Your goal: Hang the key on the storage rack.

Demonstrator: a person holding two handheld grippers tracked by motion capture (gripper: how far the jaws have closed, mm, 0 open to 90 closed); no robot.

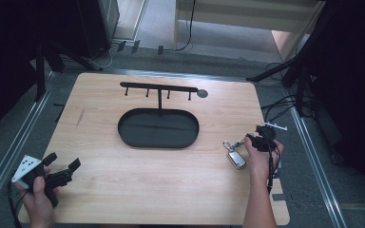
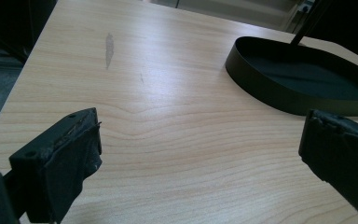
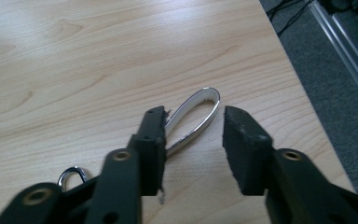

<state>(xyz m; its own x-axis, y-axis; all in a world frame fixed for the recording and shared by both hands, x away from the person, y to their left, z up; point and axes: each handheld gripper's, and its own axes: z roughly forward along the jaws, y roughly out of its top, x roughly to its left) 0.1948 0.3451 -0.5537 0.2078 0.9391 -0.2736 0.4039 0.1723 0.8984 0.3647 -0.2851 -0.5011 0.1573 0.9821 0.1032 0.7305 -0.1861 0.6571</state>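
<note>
A silver key fob (image 1: pixel 236 159) with a ring and a metal loop lies on the wooden table (image 1: pixel 171 190) at the right. My right gripper (image 1: pixel 253 140) sits low over its loop end, held by a hand. In the right gripper view the shiny loop (image 3: pixel 198 114) lies between the jaws of the right gripper (image 3: pixel 193 123). The left finger (image 3: pixel 151 135) is against the loop and the other stands clear of it. A small ring (image 3: pixel 72 176) shows under the gripper. My left gripper (image 1: pixel 63 161) rests at the near left corner, jaws wide with nothing between them (image 2: pixel 200 126).
A black oval tray (image 1: pixel 126 130) lies mid-table, with a black hook rack (image 1: pixel 159 89) rising behind it. The tray's wall (image 2: pixel 270 93) is right of the left gripper. The table's right edge and the floor rail are close beside the right hand.
</note>
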